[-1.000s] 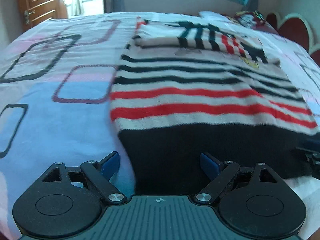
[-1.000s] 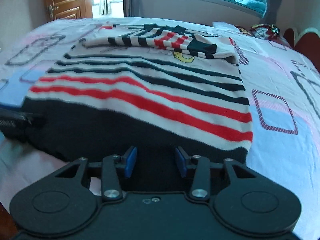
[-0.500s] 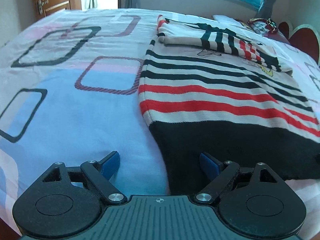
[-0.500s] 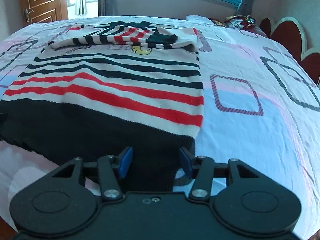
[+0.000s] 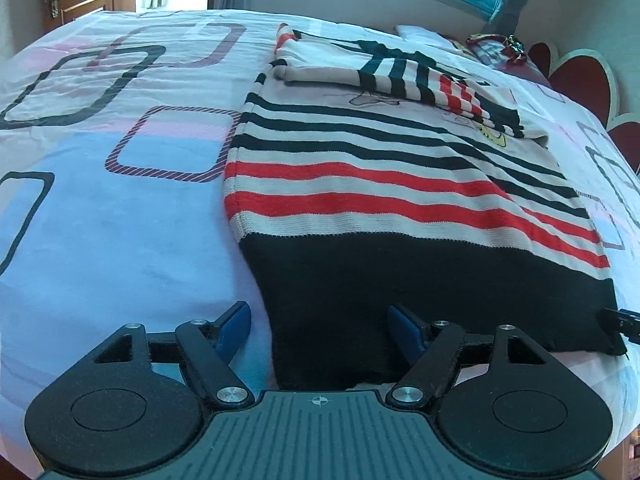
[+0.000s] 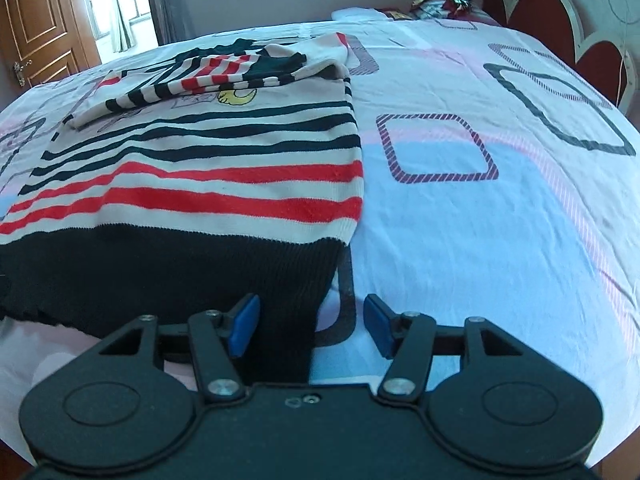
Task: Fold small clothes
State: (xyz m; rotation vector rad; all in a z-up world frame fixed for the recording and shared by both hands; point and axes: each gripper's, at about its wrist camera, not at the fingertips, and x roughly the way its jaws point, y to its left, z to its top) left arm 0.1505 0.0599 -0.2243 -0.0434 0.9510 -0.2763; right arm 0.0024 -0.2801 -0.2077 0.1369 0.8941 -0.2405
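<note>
A striped knit sweater point(image 5: 360, 184) lies flat on the bed, cream with black and red stripes and a broad black hem point(image 5: 420, 300). Its sleeves point(image 5: 400, 76) are folded across the chest. My left gripper point(image 5: 320, 330) sits at the hem's left corner. Its jaws are closing, with the black corner between them and the blue pads clear of the cloth. My right gripper point(image 6: 312, 328) is at the hem's right corner point(image 6: 304, 280). Its jaws are opening, and the black edge lies between them, nearer the left pad. The right gripper's tip point(image 5: 622, 316) shows at the left wrist view's edge.
The bedsheet point(image 6: 500, 220) is white, pink and blue with square outlines. A red scalloped headboard point(image 6: 560, 12) and a heap of things by a pillow point(image 6: 448, 4) are at the far right. A wooden door point(image 6: 36, 28) and a window are beyond the bed.
The right gripper slid right along the hem to its right corner and its jaws widened. The left gripper's jaws narrowed, and its view swung slightly over the left corner.
</note>
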